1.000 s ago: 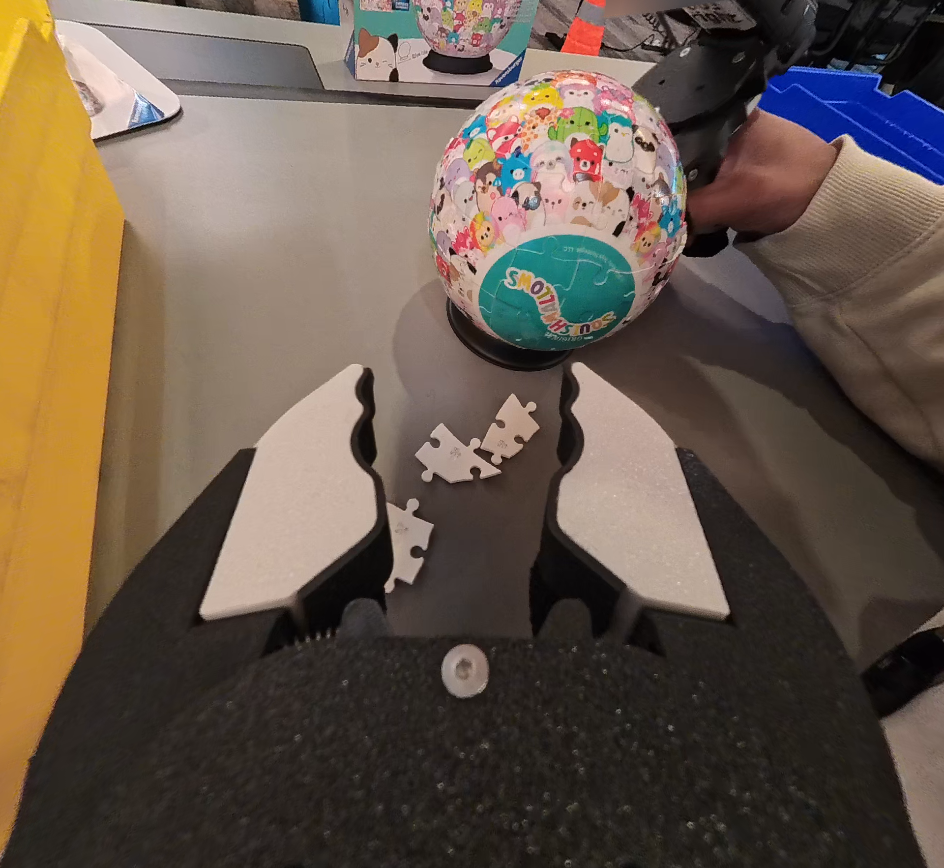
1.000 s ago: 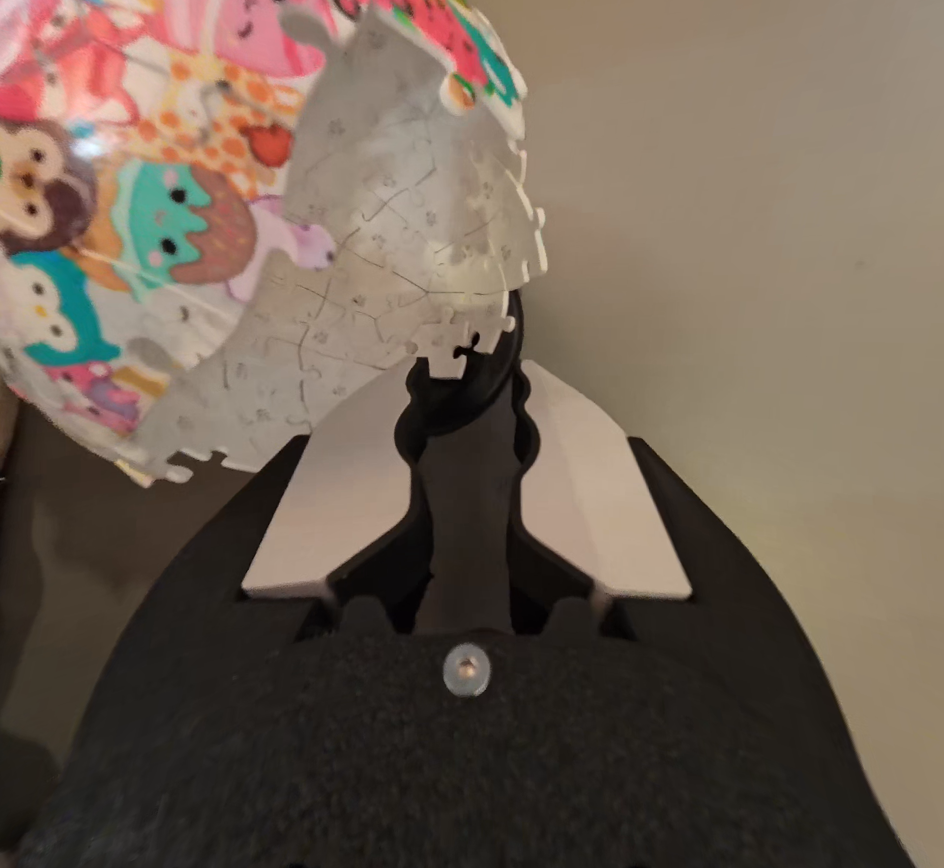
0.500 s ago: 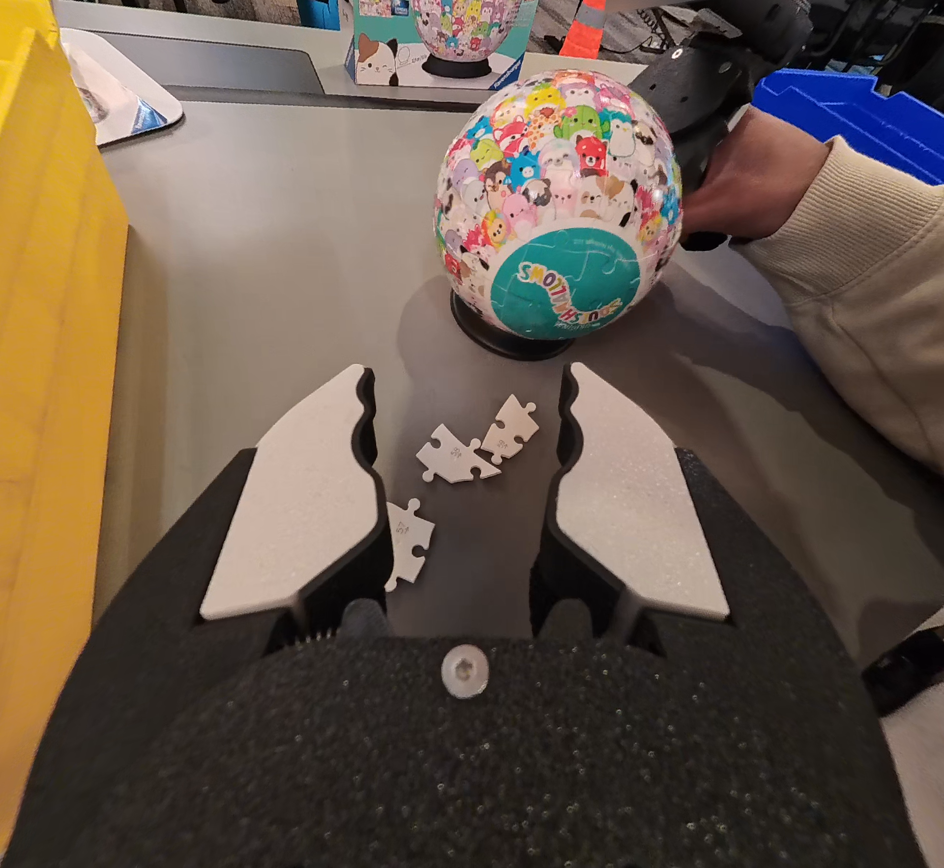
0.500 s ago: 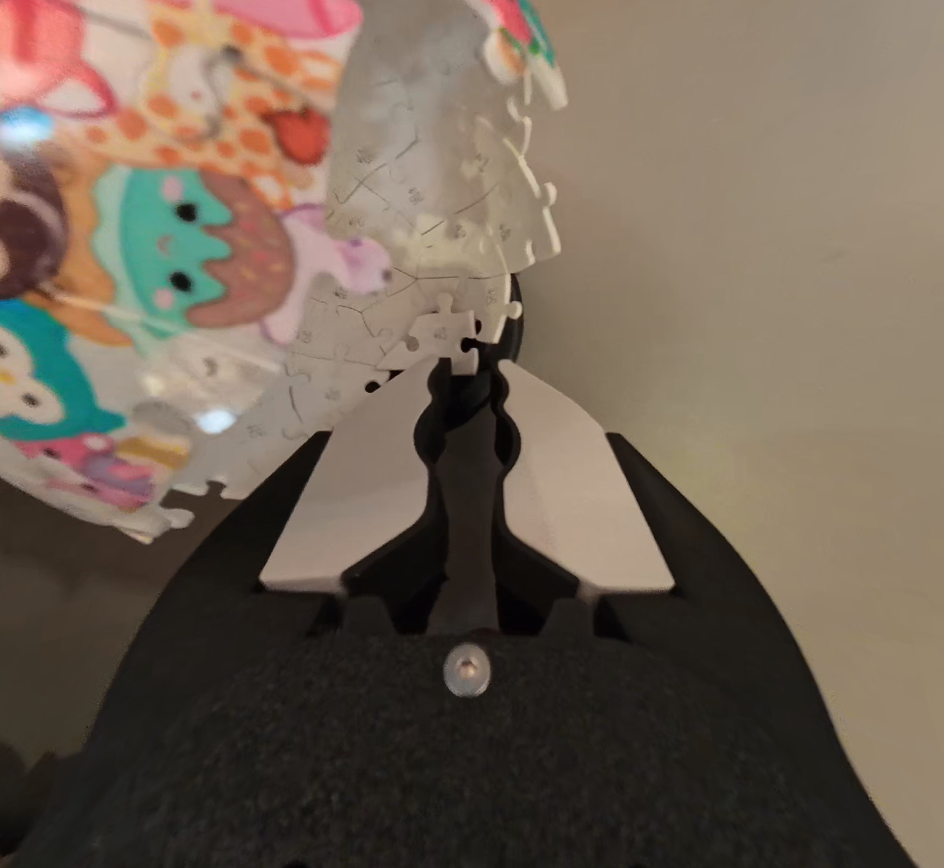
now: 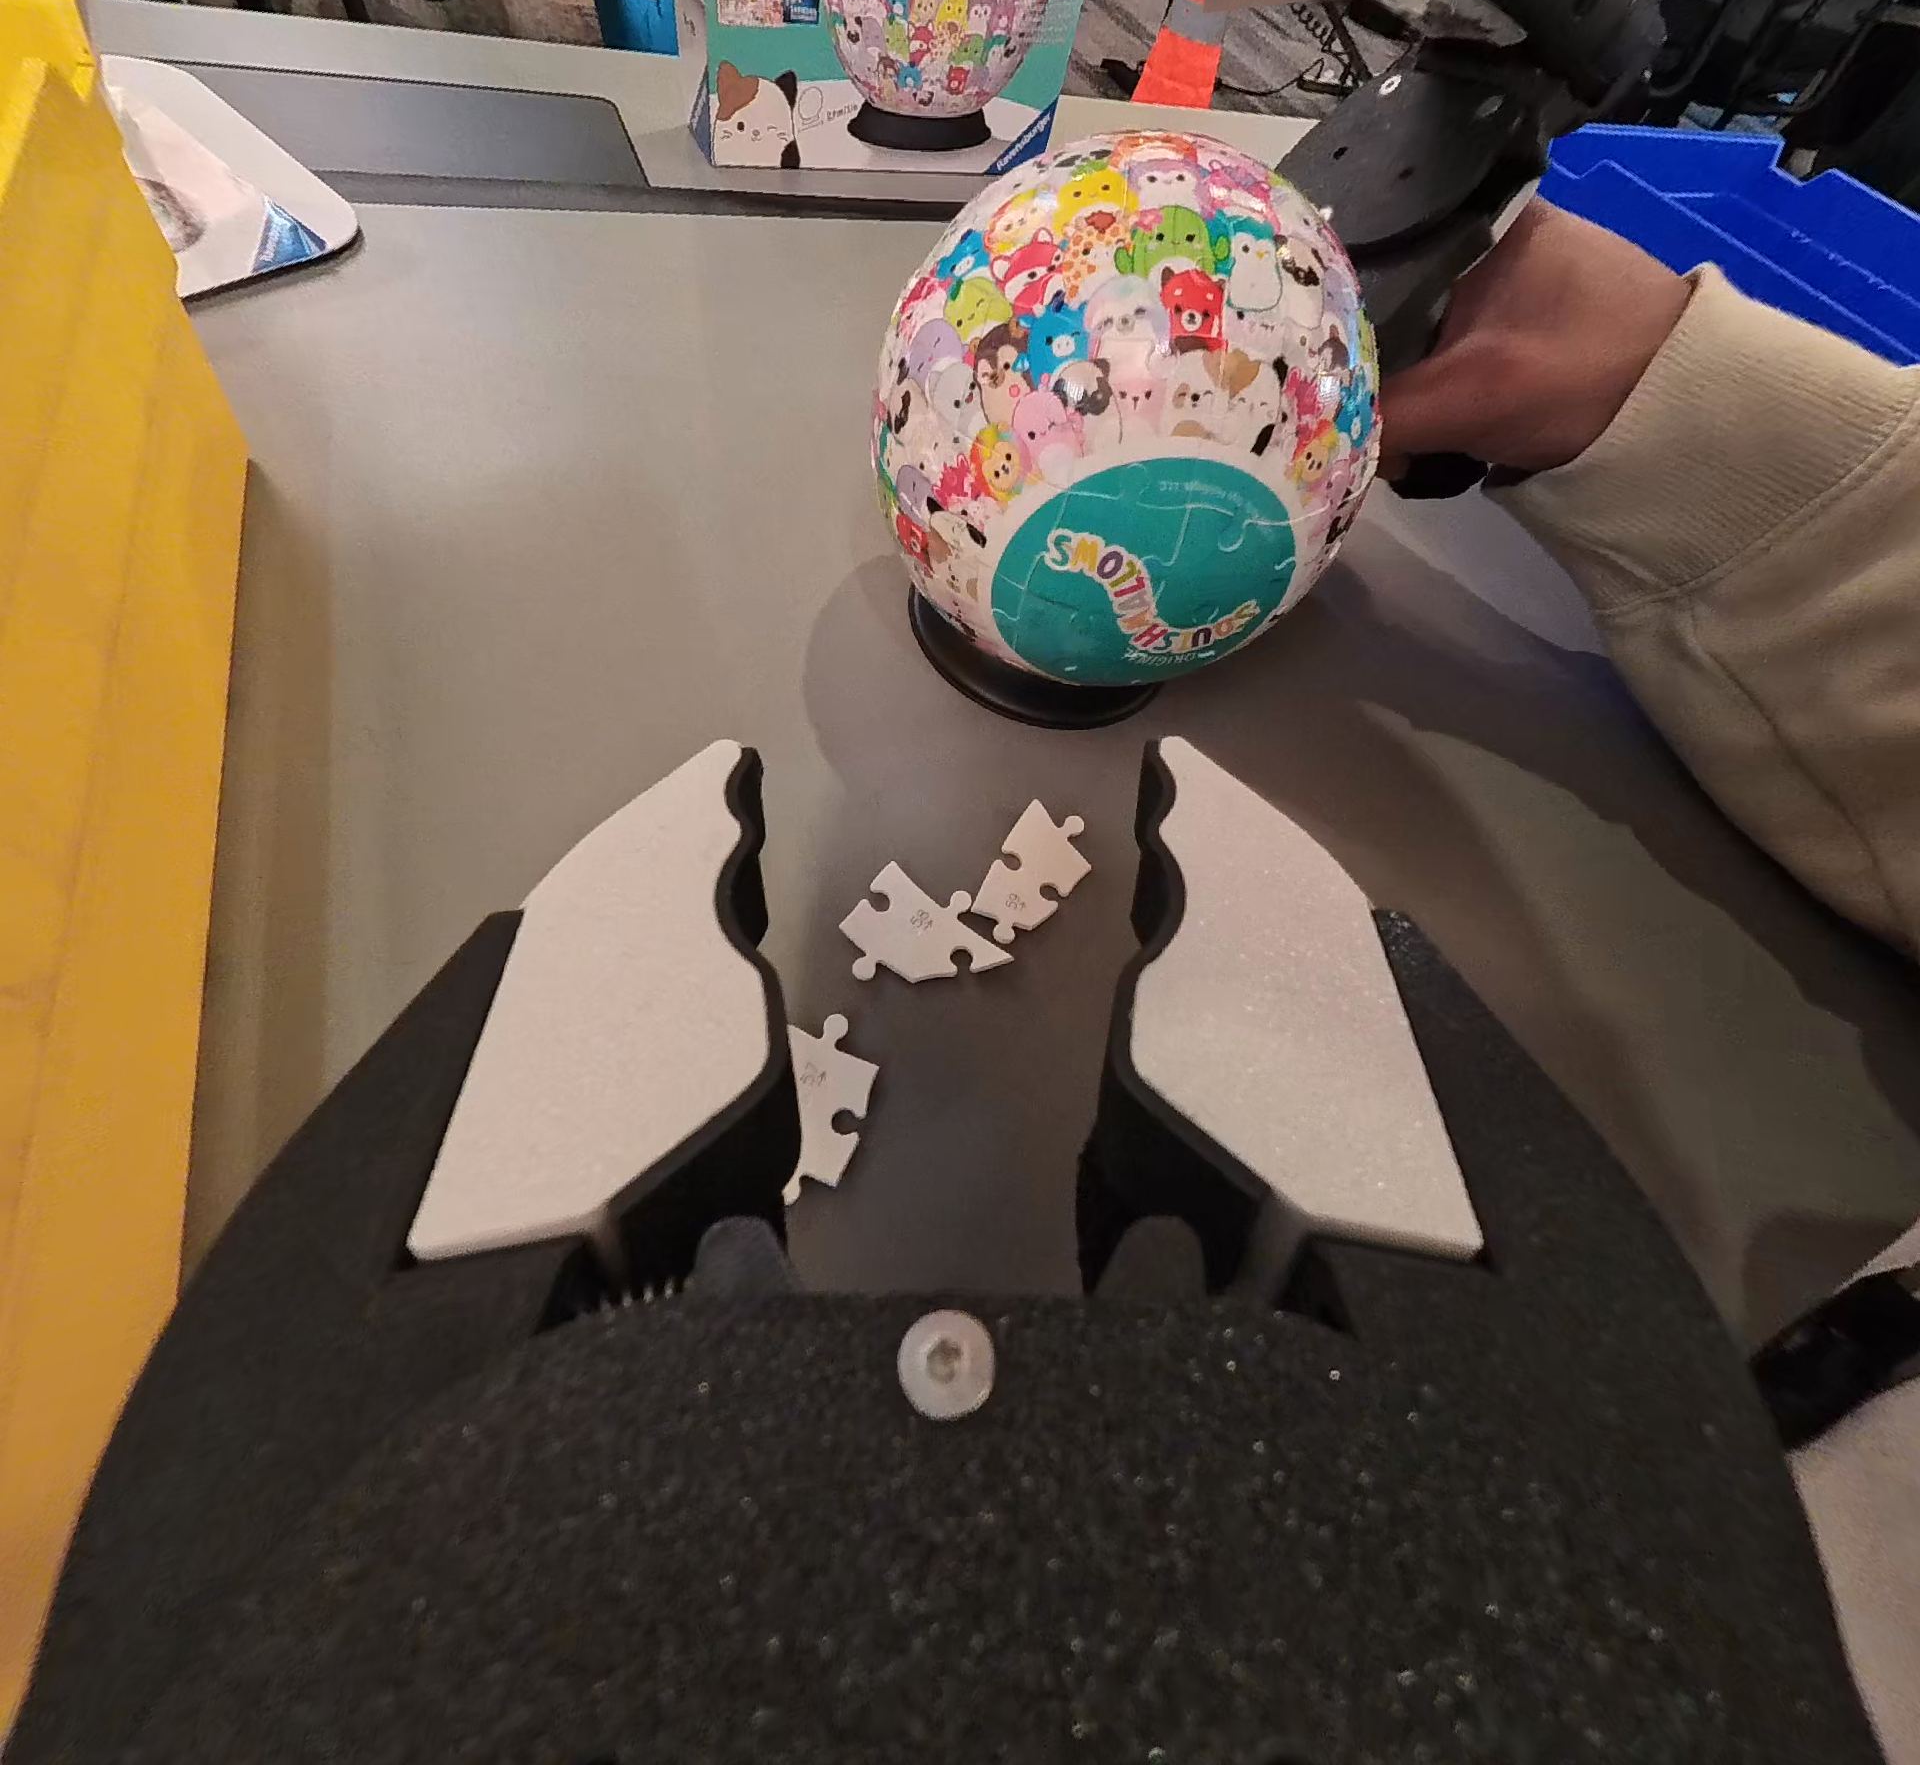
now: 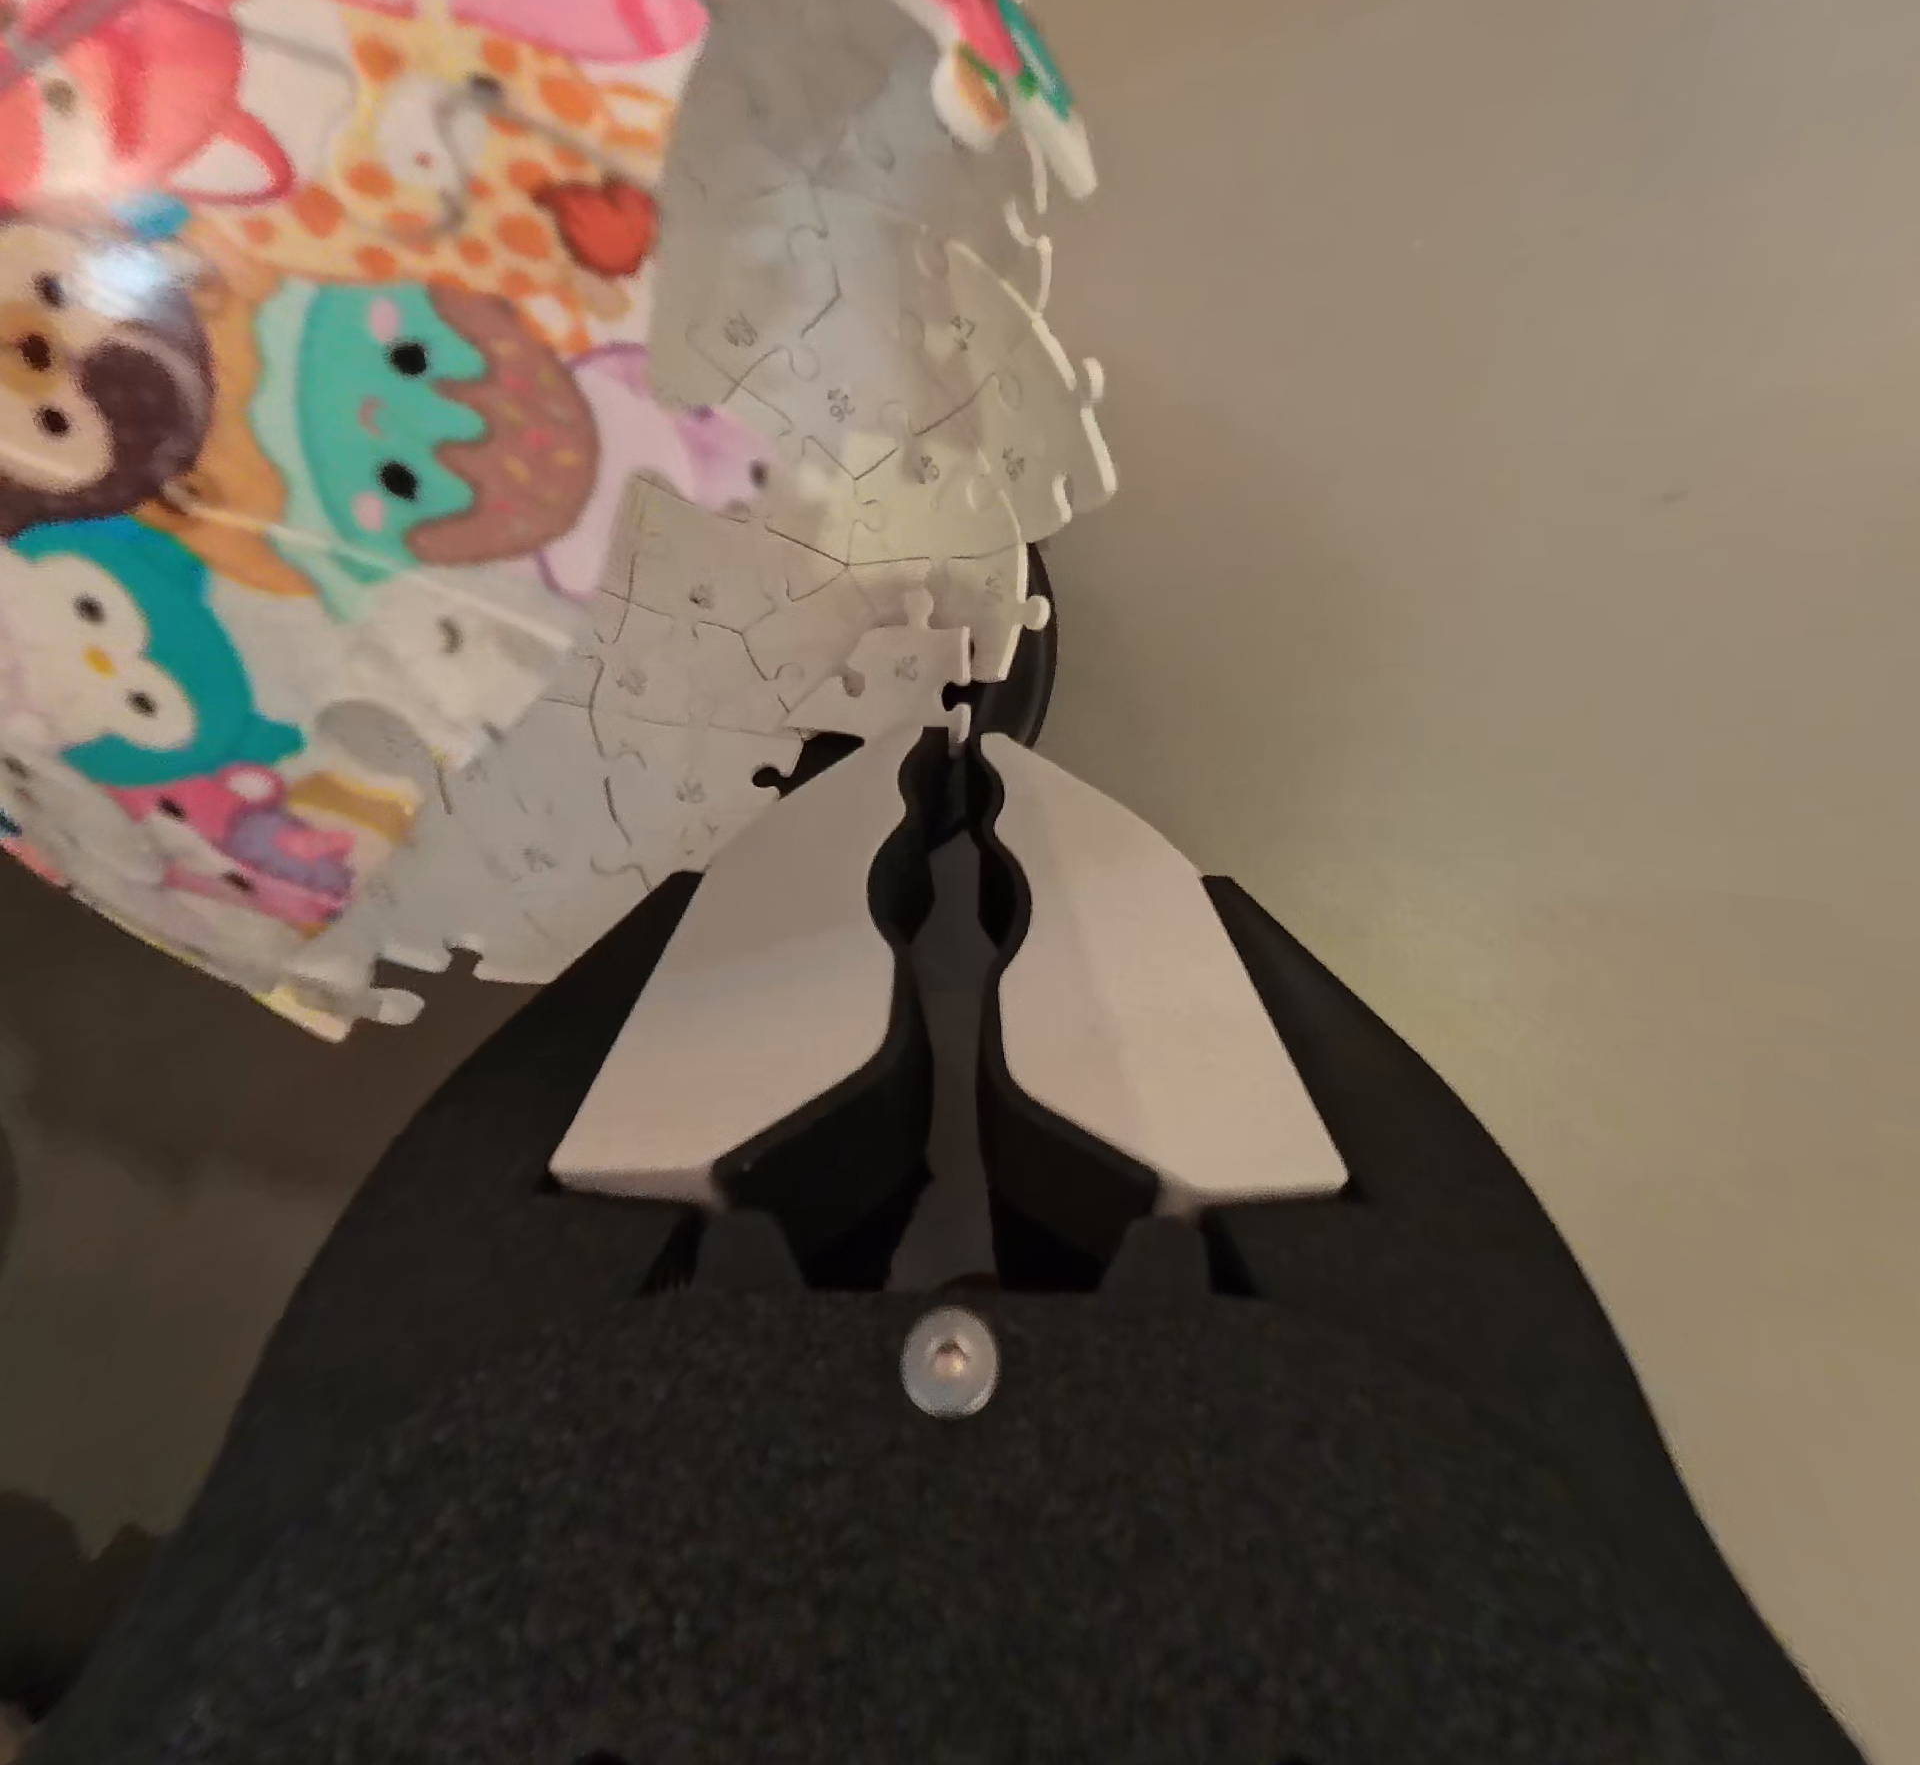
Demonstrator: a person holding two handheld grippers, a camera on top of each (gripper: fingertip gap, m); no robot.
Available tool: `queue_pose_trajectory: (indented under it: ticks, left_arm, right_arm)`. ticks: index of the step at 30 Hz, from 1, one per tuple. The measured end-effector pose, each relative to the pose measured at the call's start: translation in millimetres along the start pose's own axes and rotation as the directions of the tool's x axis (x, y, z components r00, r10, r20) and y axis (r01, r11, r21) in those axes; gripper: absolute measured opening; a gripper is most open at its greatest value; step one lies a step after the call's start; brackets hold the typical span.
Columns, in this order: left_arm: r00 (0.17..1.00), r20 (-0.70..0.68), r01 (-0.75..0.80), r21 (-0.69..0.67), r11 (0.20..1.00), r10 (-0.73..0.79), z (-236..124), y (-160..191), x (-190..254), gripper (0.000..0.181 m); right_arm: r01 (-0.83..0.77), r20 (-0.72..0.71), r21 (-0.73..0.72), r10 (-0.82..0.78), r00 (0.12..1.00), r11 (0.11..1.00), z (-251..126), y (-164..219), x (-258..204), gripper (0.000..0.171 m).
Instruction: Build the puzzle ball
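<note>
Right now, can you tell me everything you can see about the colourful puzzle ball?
The puzzle ball is a glossy sphere of interlocking curved pieces, covered in bright cartoon animals with a teal round patch low on its near side. It sits tilted on a black ring stand on the grey table. It is unfinished: the right wrist view shows an open hole with jagged edges and plain white piece backs inside. The right gripper has its fingers nearly closed on the hole's lower edge.

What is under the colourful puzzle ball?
The puzzle ball sits on a round black stand on the grey table. Only the stand's front rim shows; the ball covers the rest.
</note>
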State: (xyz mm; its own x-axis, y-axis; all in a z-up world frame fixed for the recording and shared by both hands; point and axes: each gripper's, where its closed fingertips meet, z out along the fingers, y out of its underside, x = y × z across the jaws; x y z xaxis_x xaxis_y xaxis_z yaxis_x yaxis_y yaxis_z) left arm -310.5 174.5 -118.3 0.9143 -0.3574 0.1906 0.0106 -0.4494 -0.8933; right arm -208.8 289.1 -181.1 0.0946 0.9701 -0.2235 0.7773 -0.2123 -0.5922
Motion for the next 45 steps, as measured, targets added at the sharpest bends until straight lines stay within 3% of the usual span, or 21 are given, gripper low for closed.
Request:
queue_pose_trajectory:
  ticks: [10,25,45]
  left_arm:
    - [1.0,0.0,-0.005,-0.005,1.0,0.005,1.0,0.3,0.6,0.068]
    - [1.0,-0.005,-0.009,-0.002,1.0,0.009,2.0,-1.6,0.2,0.068]
    - [1.0,-0.007,-0.007,-0.002,1.0,0.007,2.5,-1.2,0.3,0.068]
  right_arm:
    - [-0.035,0.014,0.004,0.035,0.999,0.999,-13.5,2.5,-1.2,0.002]
    - [-0.337,0.018,-0.159,0.344,0.939,0.928,-18.4,10.6,0.5,0.002]
    - [-0.317,-0.007,-0.217,0.323,0.946,0.923,-10.1,9.2,-0.6,0.002]
